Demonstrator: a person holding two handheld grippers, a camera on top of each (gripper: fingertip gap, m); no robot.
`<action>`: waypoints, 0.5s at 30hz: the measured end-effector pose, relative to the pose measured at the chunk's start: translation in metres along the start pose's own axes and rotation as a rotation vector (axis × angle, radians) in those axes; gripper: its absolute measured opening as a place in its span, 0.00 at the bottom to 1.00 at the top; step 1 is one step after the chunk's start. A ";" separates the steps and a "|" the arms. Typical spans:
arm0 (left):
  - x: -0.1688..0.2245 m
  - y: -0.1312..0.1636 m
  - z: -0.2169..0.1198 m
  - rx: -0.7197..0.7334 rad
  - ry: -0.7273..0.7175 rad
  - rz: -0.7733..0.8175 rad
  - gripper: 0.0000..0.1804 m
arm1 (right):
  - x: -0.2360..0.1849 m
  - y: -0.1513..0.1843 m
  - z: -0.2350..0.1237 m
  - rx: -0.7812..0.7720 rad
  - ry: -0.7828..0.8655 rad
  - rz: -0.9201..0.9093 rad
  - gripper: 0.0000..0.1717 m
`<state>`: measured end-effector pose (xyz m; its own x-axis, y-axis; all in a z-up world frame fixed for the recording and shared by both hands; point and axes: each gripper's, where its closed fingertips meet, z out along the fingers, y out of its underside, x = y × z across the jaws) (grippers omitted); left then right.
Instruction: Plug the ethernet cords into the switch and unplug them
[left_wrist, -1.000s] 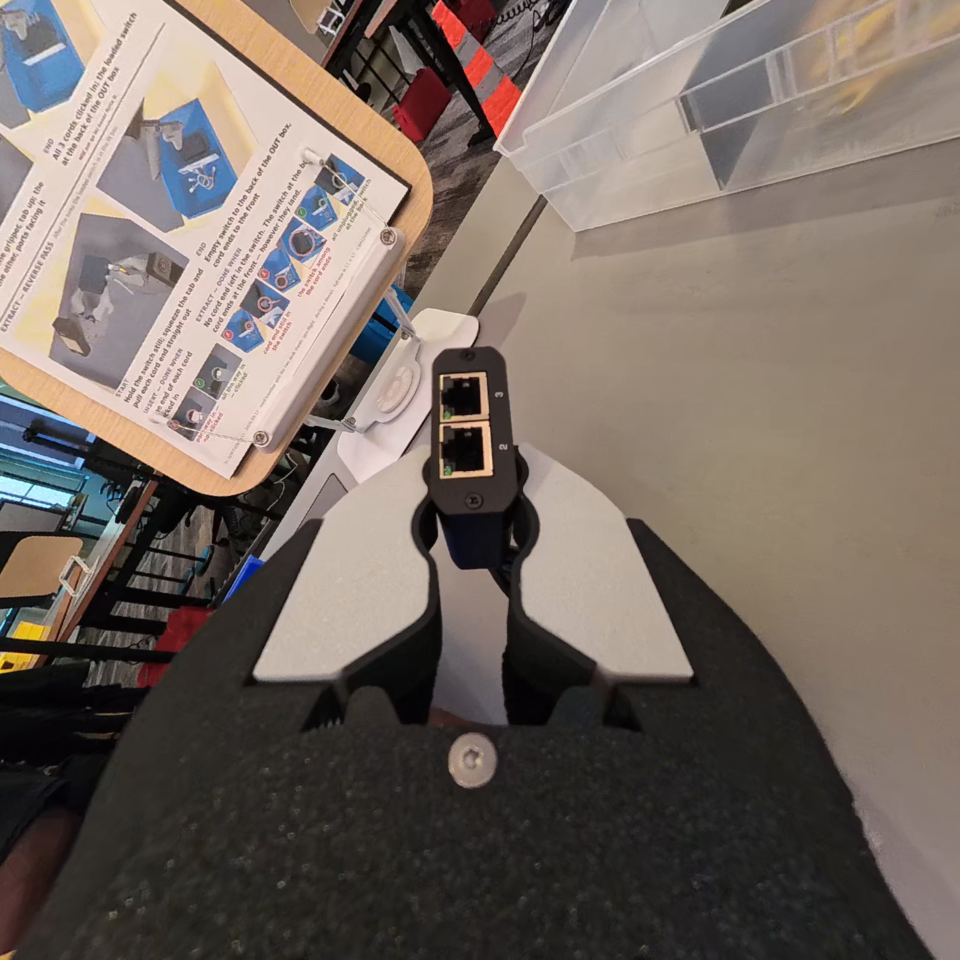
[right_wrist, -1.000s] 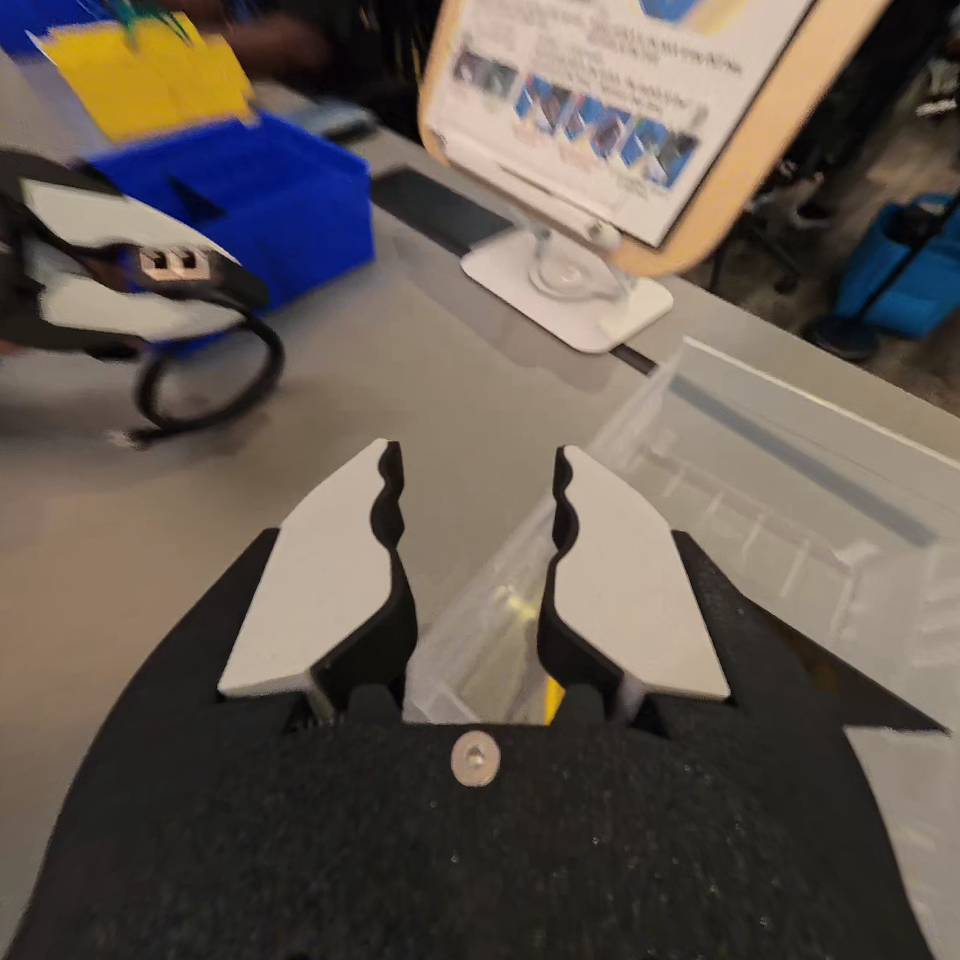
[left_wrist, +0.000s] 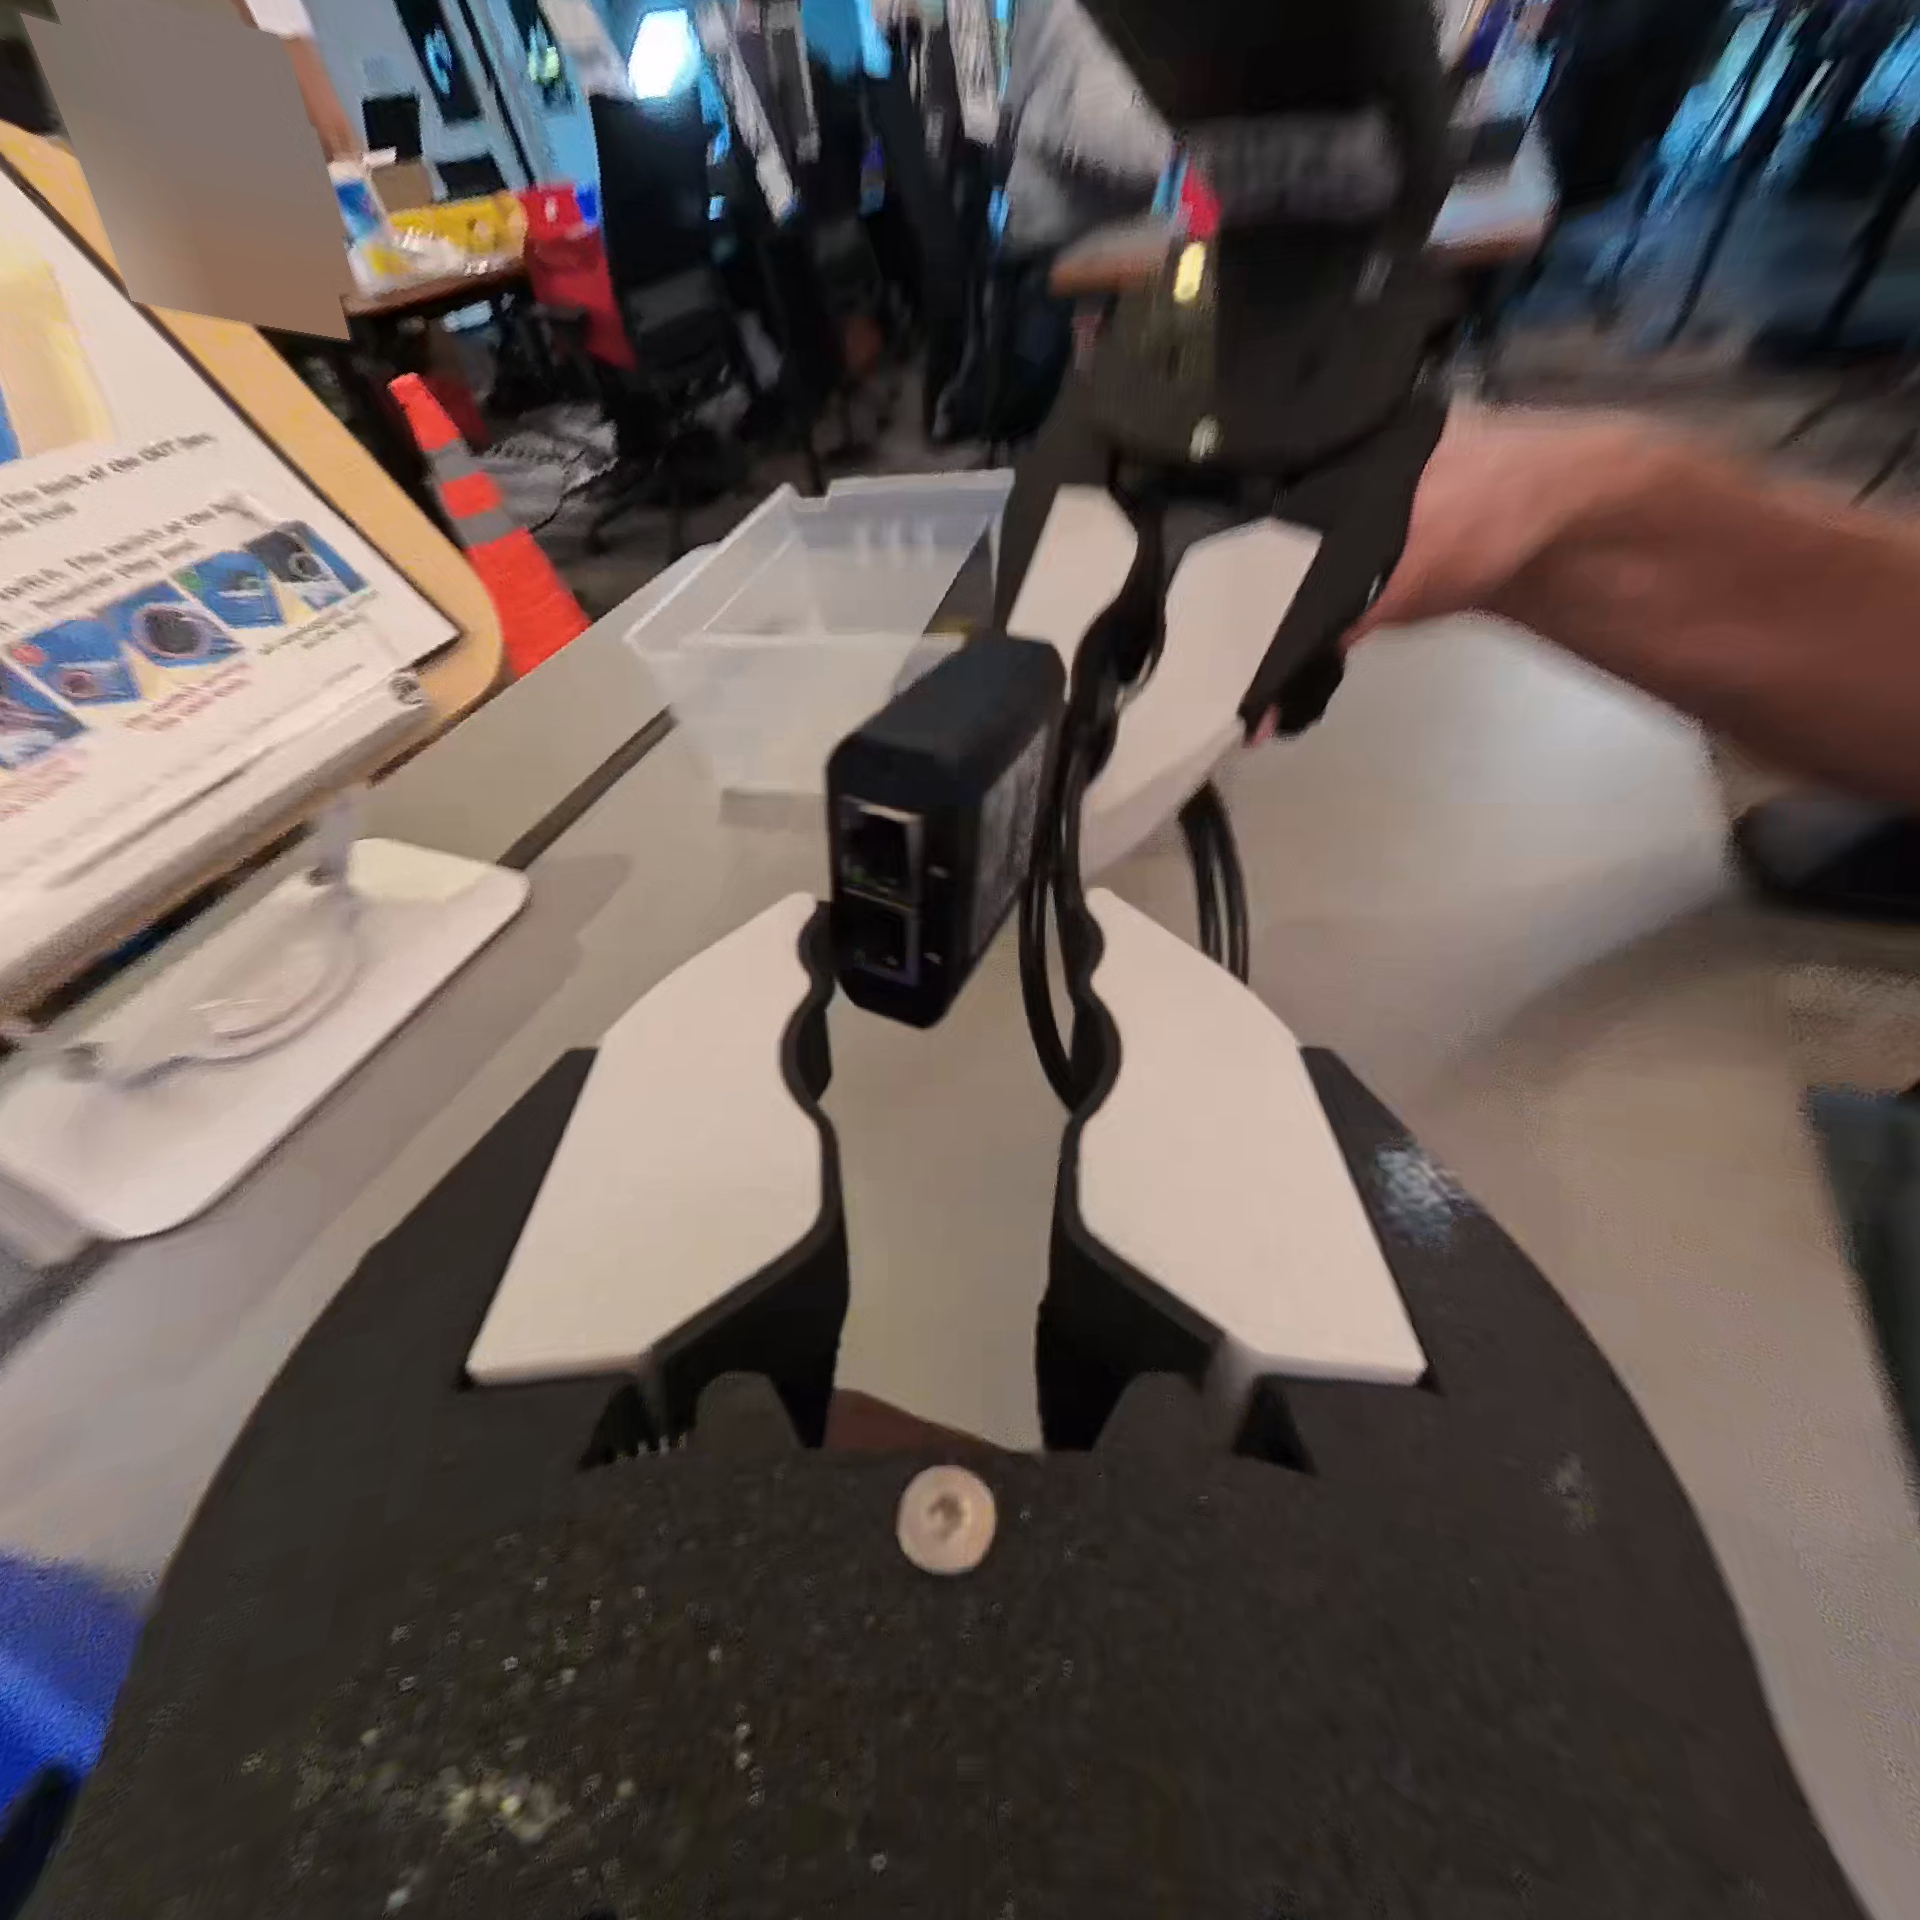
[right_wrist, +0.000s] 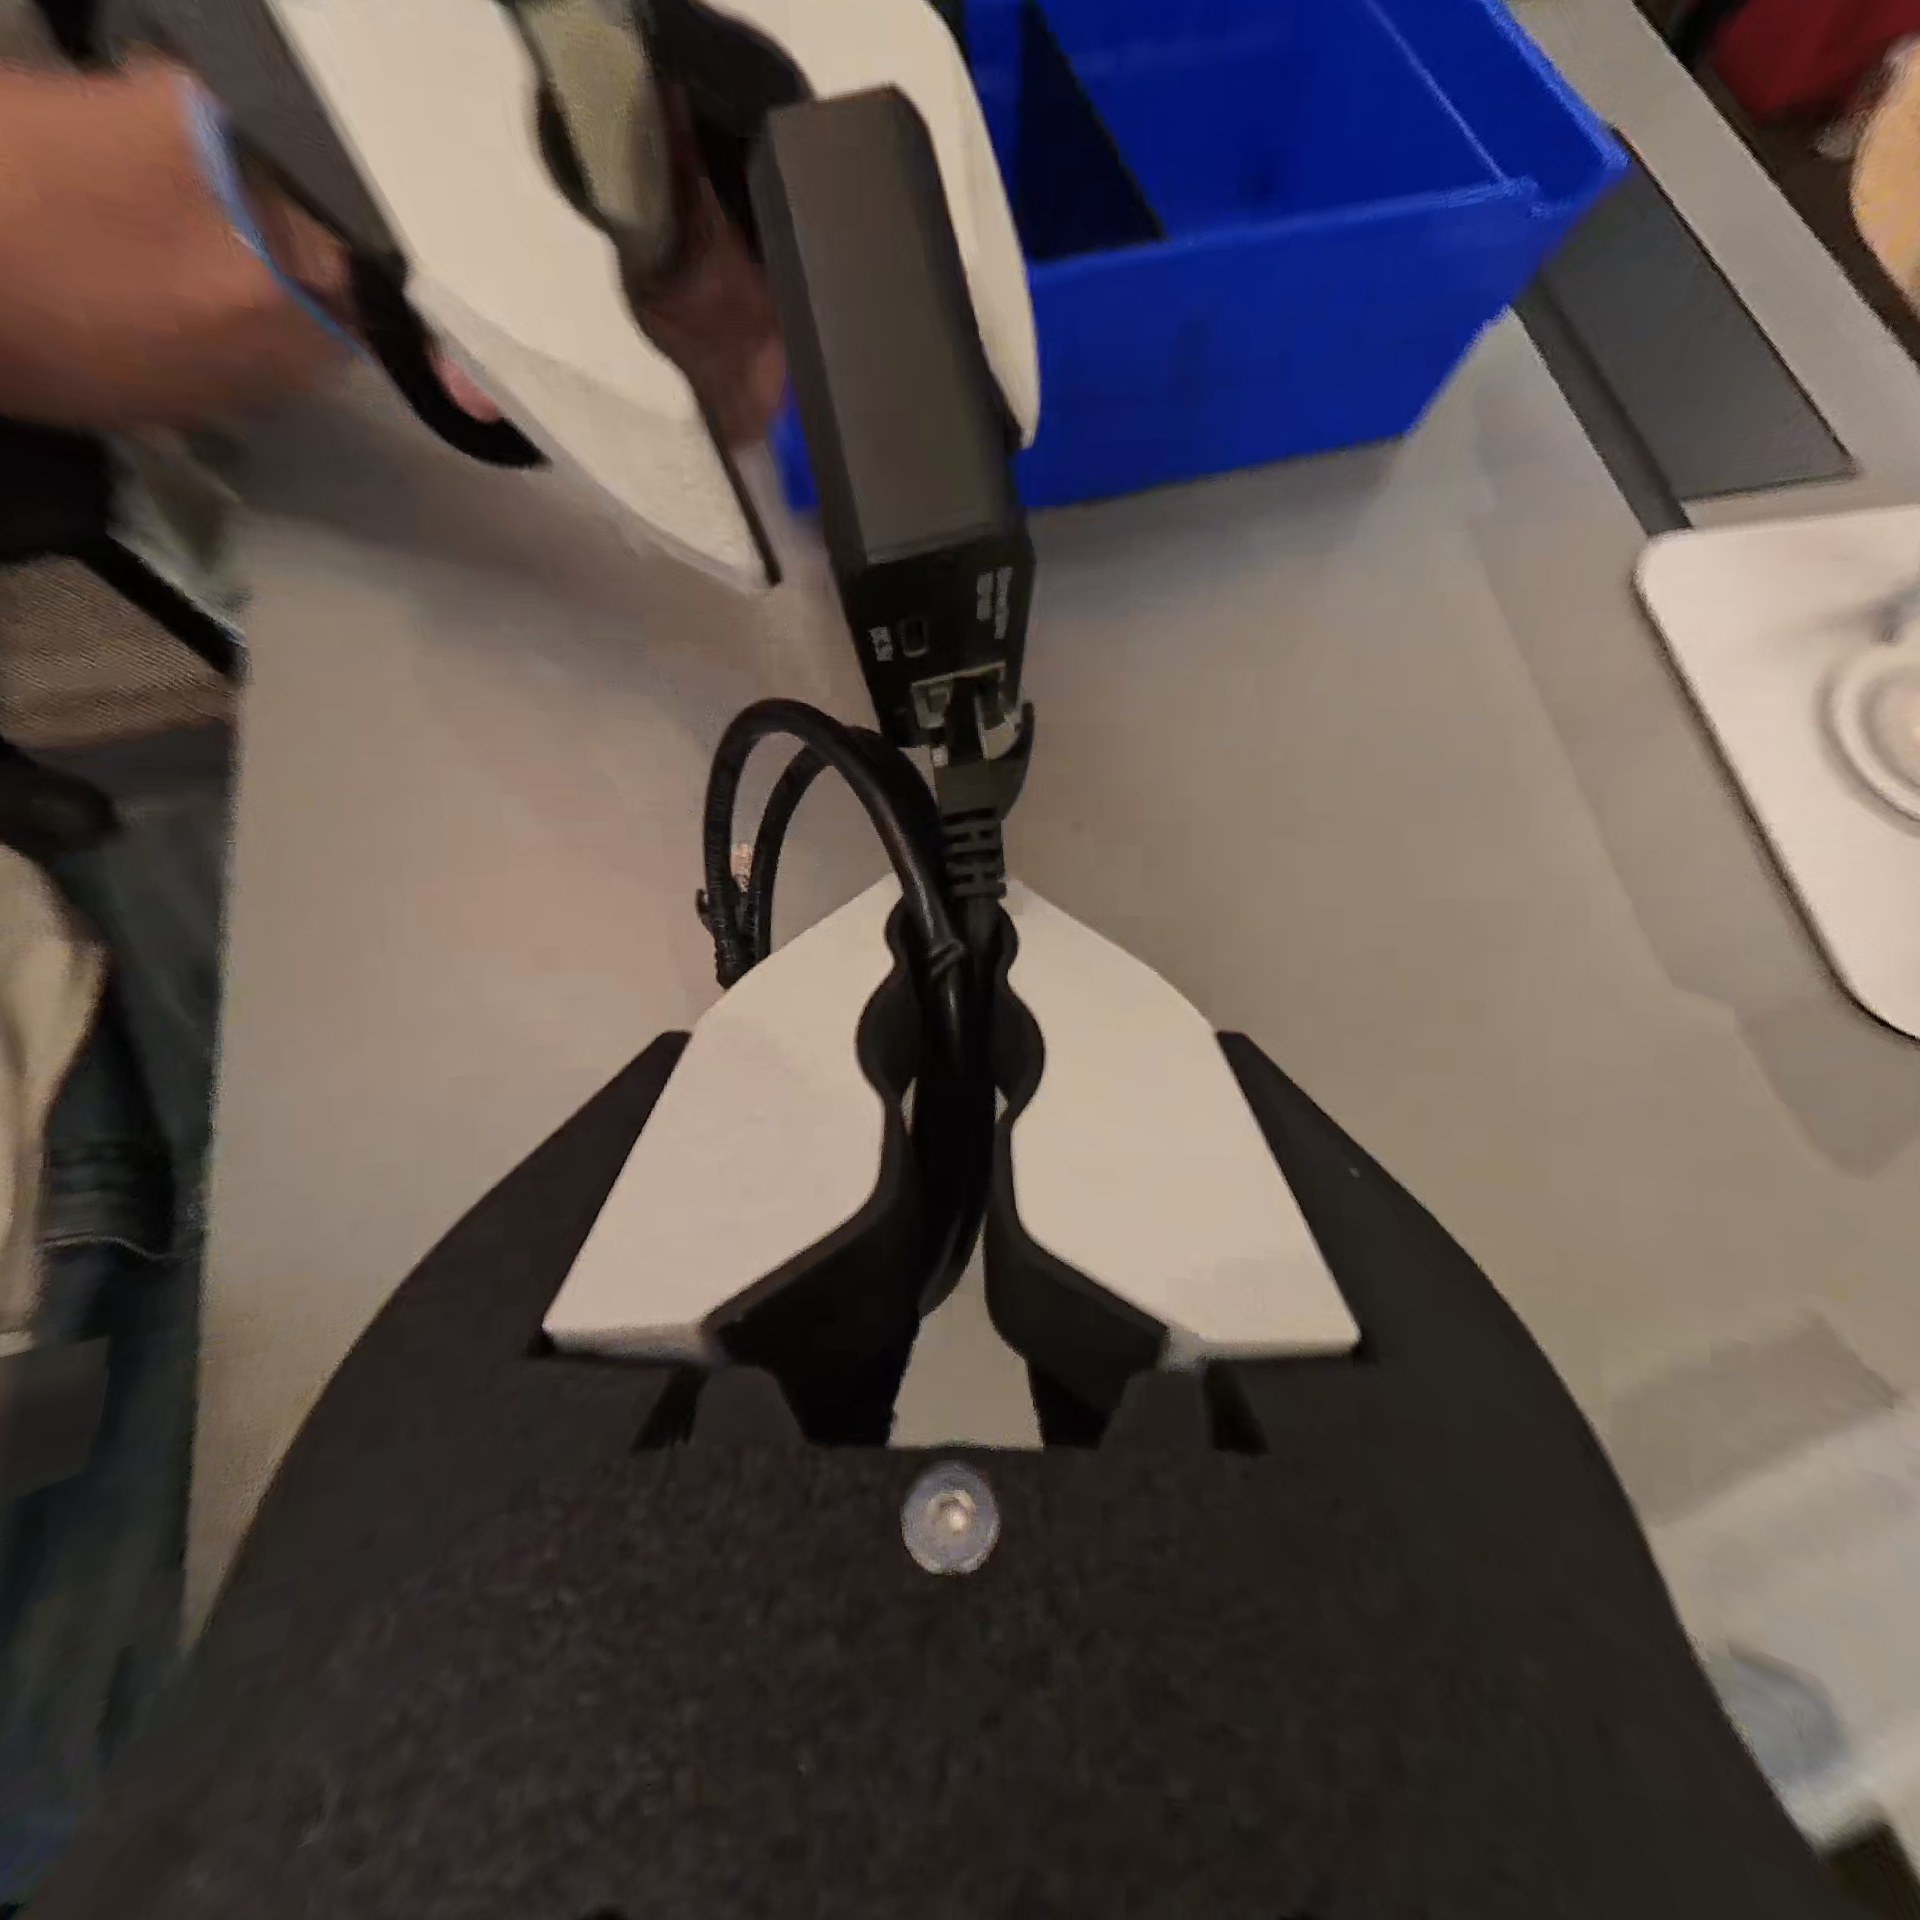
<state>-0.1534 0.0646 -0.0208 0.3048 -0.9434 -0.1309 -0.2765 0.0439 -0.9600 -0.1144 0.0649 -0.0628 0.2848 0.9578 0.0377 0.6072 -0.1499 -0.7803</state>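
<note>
While the left gripper (left_wrist: 951, 935) stands spread beside the black switch (left_wrist: 940, 821), the right gripper (right_wrist: 951, 914) pinches its black cord (right_wrist: 961, 997).

My left gripper (left_wrist: 951, 940) spread wide, black switch (left_wrist: 940, 821) loose between fingers, black cord (left_wrist: 1049, 935) alongside; right gripper (left_wrist: 1153, 613) beyond, clear bin (left_wrist: 821, 613) on bench (left_wrist: 1455, 935).

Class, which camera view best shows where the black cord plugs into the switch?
The right wrist view: the cord runs from the right hand-held gripper up to its plug, seated in the switch. The left wrist view shows the switch's two empty ports and cord loops, not that plug.
</note>
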 end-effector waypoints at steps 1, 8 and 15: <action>0.000 0.004 0.000 -0.060 -0.029 0.068 0.26 | 0.007 0.003 -0.003 -0.045 0.066 -0.014 0.04; -0.016 0.014 0.009 -0.372 -0.237 0.447 0.24 | 0.027 0.010 -0.017 -0.281 0.388 -0.185 0.04; -0.015 0.012 0.015 -0.449 -0.198 0.537 0.26 | 0.036 0.019 -0.031 -0.382 0.495 -0.293 0.04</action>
<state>-0.1474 0.0840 -0.0346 0.1693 -0.7502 -0.6391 -0.7689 0.3051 -0.5619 -0.0696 0.0887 -0.0573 0.3194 0.7608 0.5649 0.9036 -0.0649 -0.4234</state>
